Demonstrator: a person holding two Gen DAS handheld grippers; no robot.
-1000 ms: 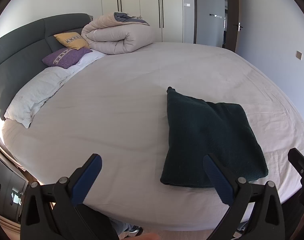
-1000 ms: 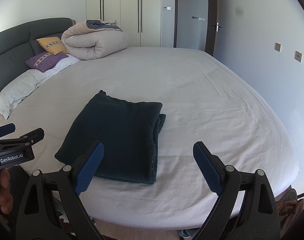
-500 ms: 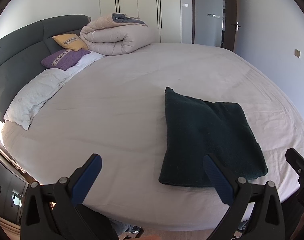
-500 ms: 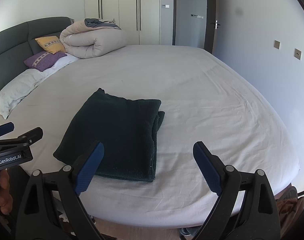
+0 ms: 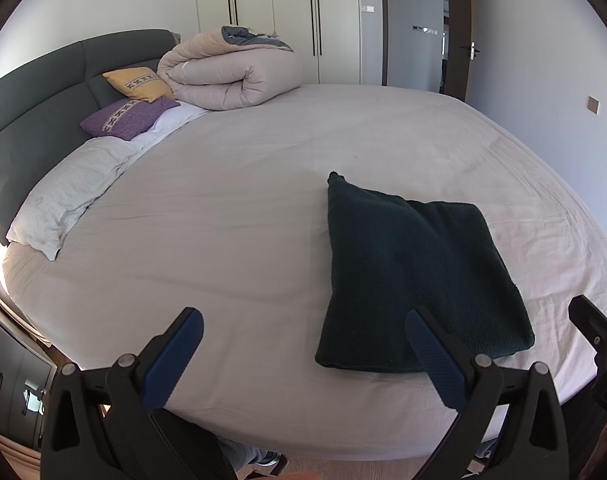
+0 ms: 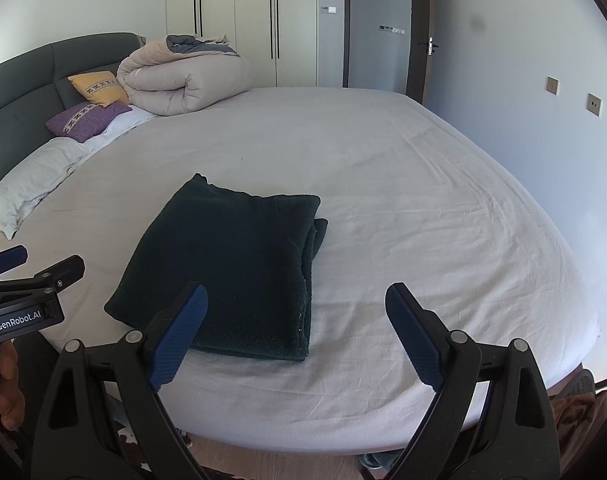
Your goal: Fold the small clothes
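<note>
A wide bed [image 5: 231, 208] with a pale sheet fills a bedroom, its dark padded headboard [image 5: 43, 92] on the left and white wardrobe doors [image 6: 239, 20] and an open doorway [image 6: 379, 28] behind. Compared with a second ago almost nothing has changed: the dark green folded cloth [image 6: 235, 268] lies in the same spot near the front edge of the bed, flat and square, its layered edges showing on its right side, and both claws hang where they were, only the views sitting a shade differently. The left gripper [image 5: 303, 344] is released, its blue pads wide apart above the sheet, nothing between them; its right pad overlaps the cloth's near corner in the view, though whether it touches cannot be told. The right gripper [image 6: 295, 316] is likewise spread wide and empty, its left pad in front of the cloth's near edge. A hand [image 6: 5, 384] shows at the lower left of the right view. At the head of the bed lie a rolled beige duvet [image 5: 231, 72], a yellow cushion [image 5: 137, 83], a purple cushion [image 5: 125, 117] and a white pillow [image 5: 63, 196], all well apart from the cloth.
</note>
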